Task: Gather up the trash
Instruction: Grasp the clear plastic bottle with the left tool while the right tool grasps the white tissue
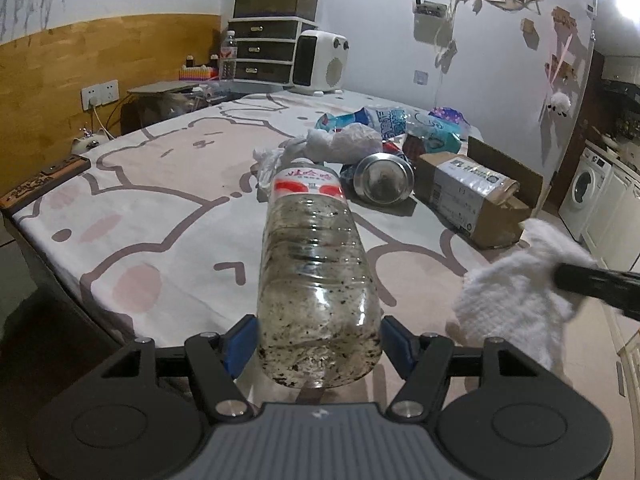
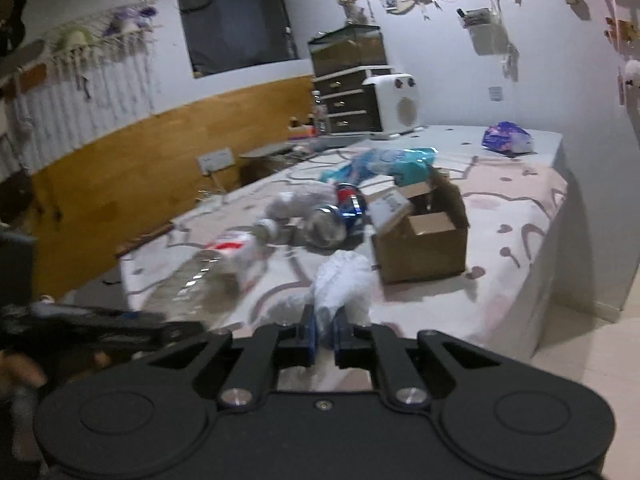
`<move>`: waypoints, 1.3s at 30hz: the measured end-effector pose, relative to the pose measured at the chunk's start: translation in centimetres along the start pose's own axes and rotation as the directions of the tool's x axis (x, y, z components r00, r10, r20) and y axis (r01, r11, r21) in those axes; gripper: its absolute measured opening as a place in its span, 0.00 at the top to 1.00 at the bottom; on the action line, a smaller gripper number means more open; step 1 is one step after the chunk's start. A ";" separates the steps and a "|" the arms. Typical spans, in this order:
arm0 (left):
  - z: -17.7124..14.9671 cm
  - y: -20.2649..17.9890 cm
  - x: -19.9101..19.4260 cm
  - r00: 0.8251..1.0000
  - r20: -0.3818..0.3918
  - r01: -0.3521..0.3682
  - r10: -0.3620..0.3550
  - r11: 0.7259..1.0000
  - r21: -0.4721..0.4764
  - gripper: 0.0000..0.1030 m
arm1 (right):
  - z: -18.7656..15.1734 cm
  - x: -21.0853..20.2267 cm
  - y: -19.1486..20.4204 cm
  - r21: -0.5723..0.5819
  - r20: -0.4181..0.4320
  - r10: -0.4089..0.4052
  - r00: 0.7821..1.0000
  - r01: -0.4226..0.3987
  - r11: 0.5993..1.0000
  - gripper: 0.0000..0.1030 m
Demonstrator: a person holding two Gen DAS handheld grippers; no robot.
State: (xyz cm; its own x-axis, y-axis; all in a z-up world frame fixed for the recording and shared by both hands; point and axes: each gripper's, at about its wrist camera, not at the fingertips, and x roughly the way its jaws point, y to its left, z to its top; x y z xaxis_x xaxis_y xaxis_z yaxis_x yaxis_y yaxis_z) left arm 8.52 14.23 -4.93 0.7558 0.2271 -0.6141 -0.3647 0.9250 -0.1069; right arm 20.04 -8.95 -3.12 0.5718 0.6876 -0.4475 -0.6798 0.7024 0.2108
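- Left side first: the left gripper [image 1: 318, 344] has its blue pads [image 1: 240, 344] pressed on either side of the base of a clear plastic water bottle [image 1: 316, 280]. Jaws sit about halfway apart, filled by the bottle's width.
- That bottle points away from the camera, red-and-white label at the far end. The inside is grimy, with dark specks all over the wall.
- It's held out over the table [image 1: 160, 208], which has a pink-and-white cartoon cloth on it.
- Past the bottle's far end sits the rest of the pile: crumpled white tissue [image 1: 344, 144], then a metal can [image 1: 384, 178] lying on its side with its bottom toward the camera, then blue plastic wrappers [image 1: 400, 124] behind those.
- Just right of the can is an open cardboard box [image 1: 472, 196] tipped on its side, shipping label facing up.
- Far right of the left wrist view, a wad of white tissue paper [image 1: 520, 292] hangs off a black gripper tip, clear of the tabletop and beside the bottle.
- The right wrist view is pretty blurry, but the right gripper [image 2: 324, 336] is pinched nearly fully closed on that same white wad, which sticks up from between its fingers.
- From that side the cardboard box shows just right of the wad, further back on the table, and a purple wrapper [image 2: 506, 138] lies well apart near the far corner.
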 end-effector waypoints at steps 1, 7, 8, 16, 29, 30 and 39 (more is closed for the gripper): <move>0.0 0.0 -0.1 1.000 0.005 0.001 -0.001 1.000 -0.005 0.34 | 0.1 0.8 -0.2 -0.013 -0.011 -0.016 1.000 0.016 1.000 0.92; -0.3 0.3 -0.5 0.999 0.030 0.015 -0.014 1.000 -0.027 0.26 | 0.1 4.8 -0.5 -0.019 -0.105 0.016 0.994 -0.018 1.000 0.65; -0.3 0.3 -0.6 0.999 0.036 0.017 -0.016 0.999 -0.033 0.24 | 0.0 5.0 -0.5 -0.013 -0.116 0.040 0.992 -0.042 0.999 0.53; -0.6 -0.6 0.0 0.998 0.064 -0.011 0.016 0.996 -0.087 0.23 | -1.0 7.1 0.6 -0.143 -0.184 -0.002 0.983 -0.025 0.989 0.20; -2.4 -1.9 0.8 0.984 0.155 -0.074 0.089 0.993 -0.095 0.23 | -1.7 6.3 0.0 -0.253 -0.094 -0.211 0.973 0.182 0.950 0.05; -2.4 -1.9 0.9 0.984 0.157 -0.073 0.088 0.993 -0.096 0.23 | -1.7 6.2 -0.2 -0.253 -0.087 -0.224 0.971 0.196 0.947 0.04; -2.5 -1.6 1.1 0.978 0.185 -0.073 0.093 0.991 -0.114 0.35 | -1.5 7.0 0.1 -0.290 -0.075 -0.172 0.982 0.143 0.946 0.29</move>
State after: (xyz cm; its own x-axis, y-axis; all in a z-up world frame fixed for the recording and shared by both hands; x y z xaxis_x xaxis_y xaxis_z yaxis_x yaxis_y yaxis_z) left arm 8.57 12.21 -7.34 0.8060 0.3644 -0.4664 -0.4783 0.8652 -0.1505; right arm 23.27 -4.34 -7.55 0.6439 0.5408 -0.5412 -0.6944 0.7101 -0.1165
